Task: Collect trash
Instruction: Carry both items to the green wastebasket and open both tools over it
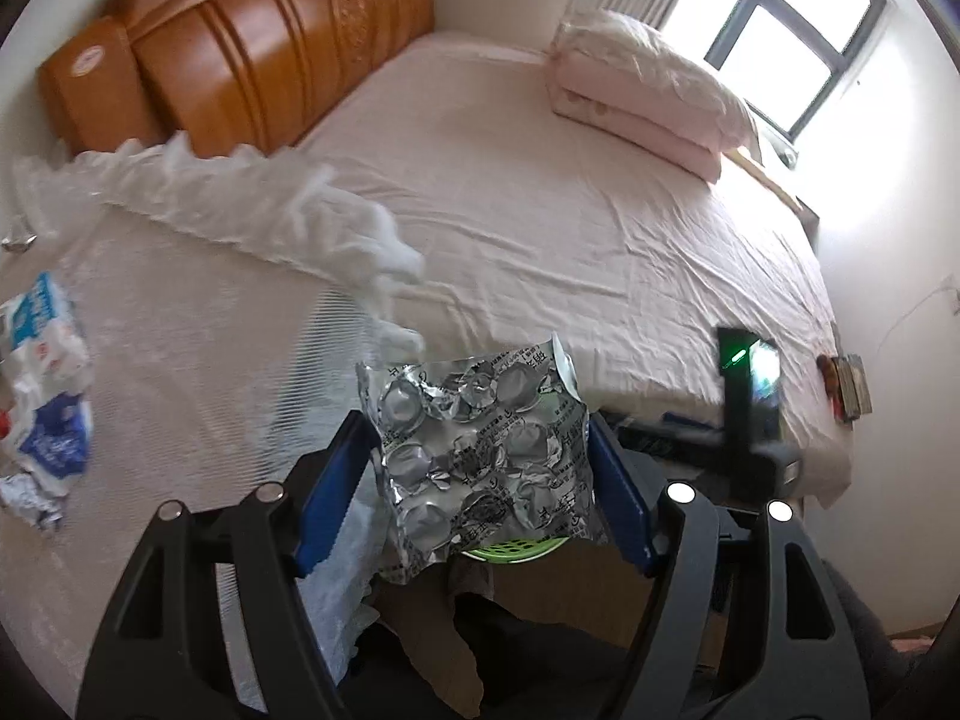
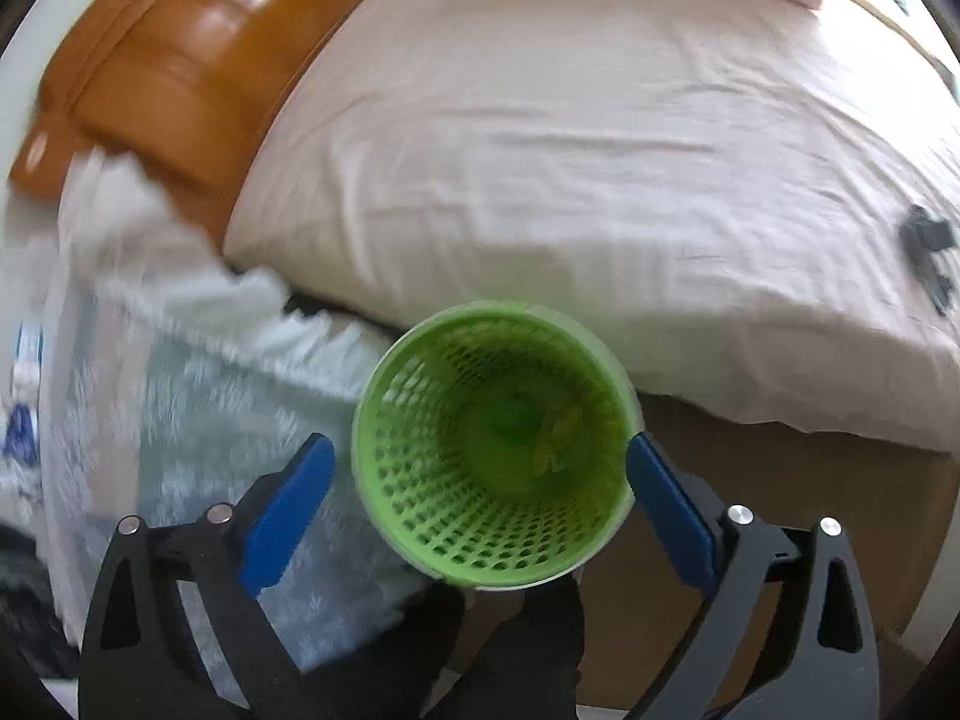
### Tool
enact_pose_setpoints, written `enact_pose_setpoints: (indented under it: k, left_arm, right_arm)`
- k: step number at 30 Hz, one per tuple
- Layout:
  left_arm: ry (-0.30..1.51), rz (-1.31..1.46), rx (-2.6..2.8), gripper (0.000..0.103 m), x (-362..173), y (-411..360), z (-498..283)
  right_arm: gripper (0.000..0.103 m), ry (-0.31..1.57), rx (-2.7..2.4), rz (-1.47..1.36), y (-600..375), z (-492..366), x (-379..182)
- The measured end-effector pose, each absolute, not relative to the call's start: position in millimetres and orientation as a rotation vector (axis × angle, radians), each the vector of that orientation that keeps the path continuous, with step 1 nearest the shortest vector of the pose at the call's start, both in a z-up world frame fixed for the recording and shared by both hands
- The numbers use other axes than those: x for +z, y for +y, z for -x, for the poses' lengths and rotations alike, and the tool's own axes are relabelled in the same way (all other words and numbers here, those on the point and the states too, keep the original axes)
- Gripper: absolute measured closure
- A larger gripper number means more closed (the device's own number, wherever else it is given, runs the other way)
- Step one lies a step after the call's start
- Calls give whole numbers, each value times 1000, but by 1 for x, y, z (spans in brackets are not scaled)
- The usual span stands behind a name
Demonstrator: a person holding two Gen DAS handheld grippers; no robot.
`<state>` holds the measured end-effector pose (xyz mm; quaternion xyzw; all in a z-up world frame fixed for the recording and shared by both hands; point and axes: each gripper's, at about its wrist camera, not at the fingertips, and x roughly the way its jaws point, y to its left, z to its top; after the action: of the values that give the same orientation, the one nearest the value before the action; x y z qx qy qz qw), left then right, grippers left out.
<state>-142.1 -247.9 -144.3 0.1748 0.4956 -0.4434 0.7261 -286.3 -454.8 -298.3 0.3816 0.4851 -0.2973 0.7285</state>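
Note:
My left gripper (image 1: 480, 450) is shut on a crumpled silver foil blister pack (image 1: 480, 450), held between the blue pads above the green mesh basket, whose rim (image 1: 510, 549) shows just under the pack. In the right wrist view the green basket (image 2: 420, 510) sits between the blue fingers of my right gripper (image 2: 480, 462), its mouth facing the camera. The right pad touches the basket rim; a small gap shows at the left pad. More trash, blue-and-white wrappers (image 1: 42, 396) and a foil scrap (image 1: 27, 498), lies on the white lace-covered surface at the left.
A bed with a pink sheet (image 1: 570, 228) fills the background, with a wooden headboard (image 1: 252, 42) and folded pink bedding (image 1: 642, 90) by the window. The white lace cloth (image 1: 198, 360) covers a stand left of the bed. The other gripper's body (image 1: 744, 420) shows at right.

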Motion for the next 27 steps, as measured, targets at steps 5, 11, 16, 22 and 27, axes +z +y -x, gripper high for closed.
enact_pose_setpoints:
  k: [5,11,16,22,27]
  left_arm:
    - [1158,-428,-996,33,-183,-289,158]
    - [1269,-503,-1008,28,-249,-325,179]
    - [1324,-543,-919,11,-298,-339,186]
    - [1313,-510,-859,11,-292,-327,176]
    - [1103,-471,-755,10,-232,-297,159]
  right_arm:
    - [3,1044,-695,-738,-483,310,-261]
    - [2,987,-696,-715,-499,331,-232]
    - [2,999,-674,-688,-496,327,-229]
    - [2,1042,-621,-632,-484,311,-234]
    - [2,1038,-535,-528,-460,279,-217]
